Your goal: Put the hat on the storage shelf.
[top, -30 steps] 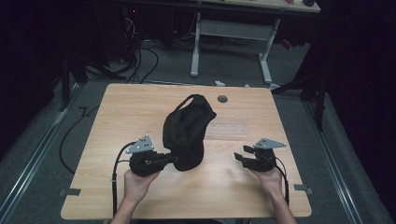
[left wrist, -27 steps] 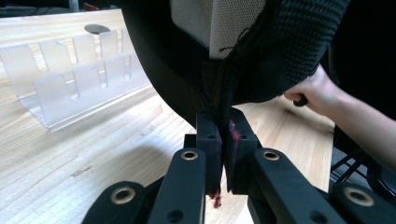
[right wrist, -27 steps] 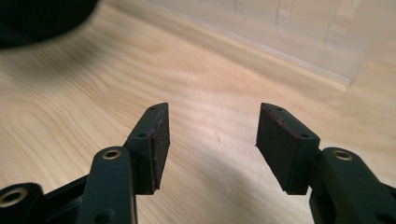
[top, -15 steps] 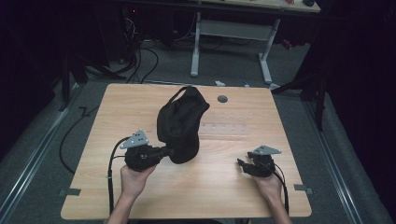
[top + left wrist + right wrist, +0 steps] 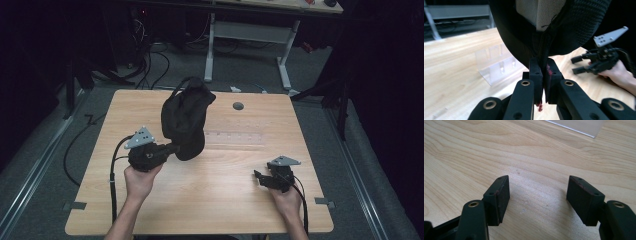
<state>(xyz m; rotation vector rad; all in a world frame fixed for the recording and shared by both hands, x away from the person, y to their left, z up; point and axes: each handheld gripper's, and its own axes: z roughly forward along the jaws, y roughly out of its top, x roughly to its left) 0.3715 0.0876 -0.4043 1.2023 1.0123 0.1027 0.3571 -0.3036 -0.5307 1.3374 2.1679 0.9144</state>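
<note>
Left gripper [image 5: 172, 148], frame centre-left, jaws clenched on black fabric bag [image 5: 185, 120], lifted off light wooden desk [image 5: 225, 200]. Right gripper [image 5: 260, 177], lower right, jaws just opened wide, nothing between.

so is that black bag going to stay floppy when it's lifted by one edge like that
Probably floppy: the black bag droops in folds from the left gripper, whose jaws pinch only a seam of cloth. It looks light, since that small pinch carries it. It may swing or sag onto the table, as the right gripper, open, gives no support.
</note>
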